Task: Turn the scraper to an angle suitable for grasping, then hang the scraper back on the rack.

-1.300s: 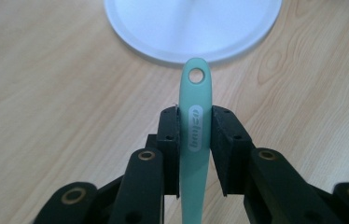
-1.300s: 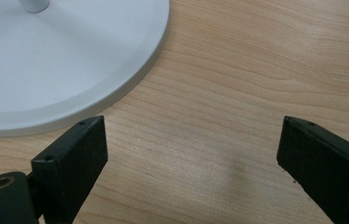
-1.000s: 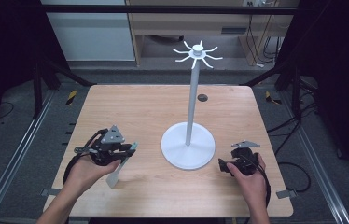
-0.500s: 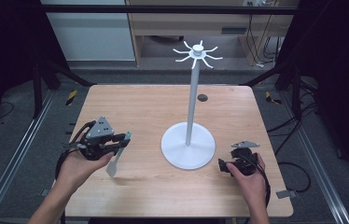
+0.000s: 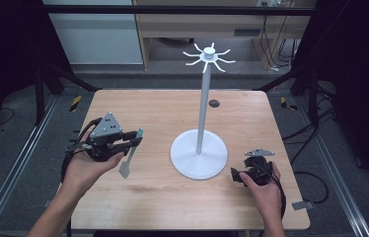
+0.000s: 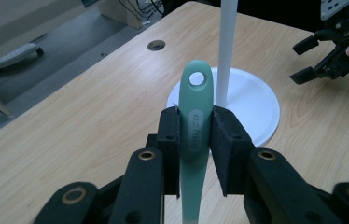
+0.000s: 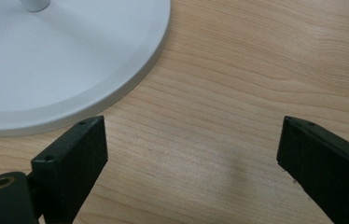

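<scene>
Left gripper (image 6: pixel 196 154): pinching mint-green plastic utensil (image 6: pixel 195 116), perhaps a spatula.
Right gripper (image 7: pixel 191 154): jaws spread, beside white round-based hook stand (image 5: pixel 200 158) on wooden table (image 5: pixel 172 197).

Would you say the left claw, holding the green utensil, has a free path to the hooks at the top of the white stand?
Probably yes. The left claw is shut on the green utensil, and nothing lies between it and the hooks on the white stand. The right claw sits open beside the base, out of the way.

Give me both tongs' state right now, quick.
Left tongs: shut on the green spatula handle.
Right tongs: open, holding nothing, beside the white stand base.
</scene>
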`<state>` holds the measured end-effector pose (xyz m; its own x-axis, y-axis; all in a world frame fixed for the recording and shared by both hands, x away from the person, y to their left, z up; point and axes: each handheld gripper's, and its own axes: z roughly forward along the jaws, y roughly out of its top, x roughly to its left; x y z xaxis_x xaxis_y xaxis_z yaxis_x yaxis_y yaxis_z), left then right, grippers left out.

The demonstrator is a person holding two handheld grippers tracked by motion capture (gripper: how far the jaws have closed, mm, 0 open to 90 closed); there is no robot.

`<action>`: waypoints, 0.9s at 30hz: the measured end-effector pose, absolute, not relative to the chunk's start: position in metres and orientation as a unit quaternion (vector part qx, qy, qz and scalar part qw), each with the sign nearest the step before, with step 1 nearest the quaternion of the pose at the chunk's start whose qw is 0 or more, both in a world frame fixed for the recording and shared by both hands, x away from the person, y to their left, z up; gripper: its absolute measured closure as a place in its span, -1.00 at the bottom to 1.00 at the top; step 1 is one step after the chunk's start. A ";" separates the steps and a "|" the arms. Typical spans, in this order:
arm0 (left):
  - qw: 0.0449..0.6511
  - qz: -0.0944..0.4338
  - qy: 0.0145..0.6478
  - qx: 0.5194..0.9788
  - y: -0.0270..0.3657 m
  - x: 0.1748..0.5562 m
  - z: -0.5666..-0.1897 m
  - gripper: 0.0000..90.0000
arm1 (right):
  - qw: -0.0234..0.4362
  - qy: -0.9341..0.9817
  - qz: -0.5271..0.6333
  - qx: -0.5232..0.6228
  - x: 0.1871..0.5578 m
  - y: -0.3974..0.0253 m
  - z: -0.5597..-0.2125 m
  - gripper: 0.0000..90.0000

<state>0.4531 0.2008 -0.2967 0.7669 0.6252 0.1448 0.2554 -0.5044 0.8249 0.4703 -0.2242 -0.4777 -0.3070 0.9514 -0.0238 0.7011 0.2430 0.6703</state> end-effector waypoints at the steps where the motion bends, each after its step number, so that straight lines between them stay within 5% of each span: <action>1: 0.422 0.221 0.260 0.840 0.200 0.453 -0.294 0.65 | 0.221 0.757 0.283 0.546 0.470 -0.225 -0.478 -0.80; 27: 0.460 0.224 0.254 0.821 0.173 0.466 -0.253 0.65 | 0.220 0.756 0.287 0.546 0.471 -0.225 -0.477 -0.80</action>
